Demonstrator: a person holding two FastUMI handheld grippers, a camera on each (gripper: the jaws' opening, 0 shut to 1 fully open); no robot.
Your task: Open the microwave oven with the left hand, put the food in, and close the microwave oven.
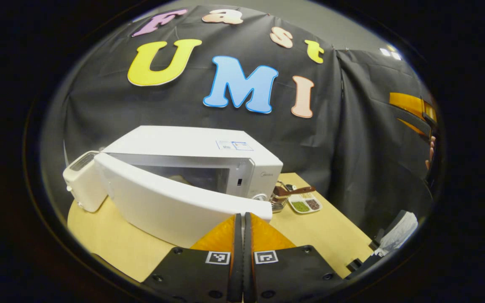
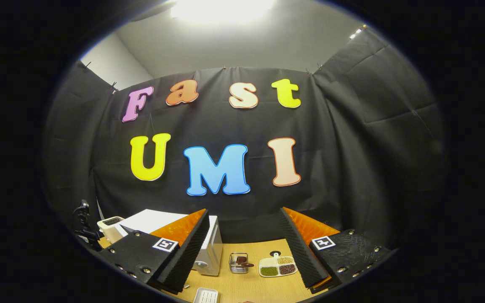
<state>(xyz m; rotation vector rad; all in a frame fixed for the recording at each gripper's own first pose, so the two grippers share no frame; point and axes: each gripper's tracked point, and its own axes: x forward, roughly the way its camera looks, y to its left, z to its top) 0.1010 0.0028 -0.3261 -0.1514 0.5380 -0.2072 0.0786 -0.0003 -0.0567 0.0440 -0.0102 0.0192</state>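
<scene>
Wooden table (image 1: 322,227) — white microwave (image 1: 192,160) on it, door ajar.

Left gripper view near microwave (image 1: 192,168); right gripper view farther, both wallward.

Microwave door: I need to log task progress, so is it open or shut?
Partly open: the microwave door swings out from the microwave, showing the cavity behind.

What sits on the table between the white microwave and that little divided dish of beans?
A small metal wire basket with a brown-handled utensil in it stands between the white microwave oven and the white divided dish of beans, as the right gripper view shows.
</scene>
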